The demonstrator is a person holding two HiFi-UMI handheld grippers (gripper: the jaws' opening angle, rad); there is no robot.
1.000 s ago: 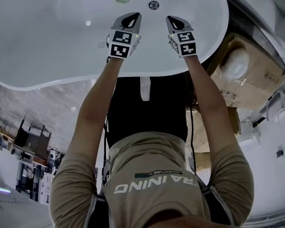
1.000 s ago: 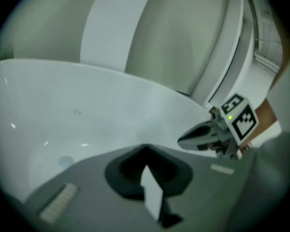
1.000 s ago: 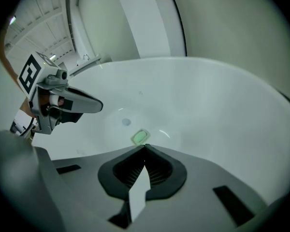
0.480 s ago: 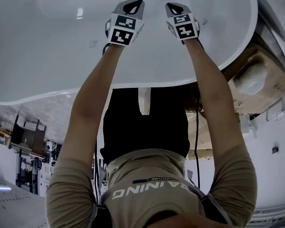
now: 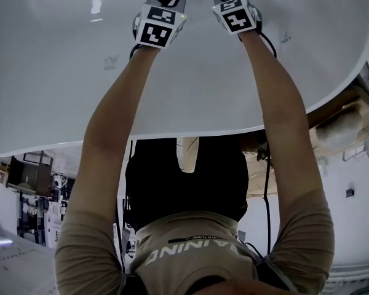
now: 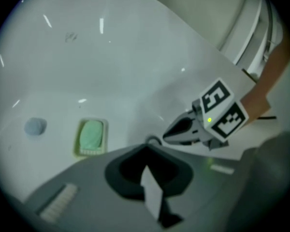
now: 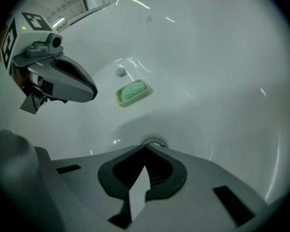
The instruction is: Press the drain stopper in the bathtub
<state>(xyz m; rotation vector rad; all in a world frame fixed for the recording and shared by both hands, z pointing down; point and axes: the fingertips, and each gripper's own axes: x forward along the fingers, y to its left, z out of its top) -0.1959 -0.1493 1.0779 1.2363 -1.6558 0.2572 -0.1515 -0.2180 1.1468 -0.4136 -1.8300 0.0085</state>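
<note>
Bathtub point(image 5: 61, 72), glossy white, smoothly curved. Drain stopper point(image 7: 154, 142), round, metallic, just beyond right claw point(image 7: 145, 148), jaws together, empty. Left claw point(image 6: 146, 148) alongside, jaws together, empty. Rectangular soap dish point(image 7: 133, 92) farther ahead.

Head view steeply down over bathtub point(image 5: 61, 72); gripper views close, sharing drain stopper point(image 7: 153, 142)

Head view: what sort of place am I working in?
Probably a bathroom-fixtures showroom or storeroom: a white bathtub with a drain stopper and soap dish, a cardboard box beside it.
</note>
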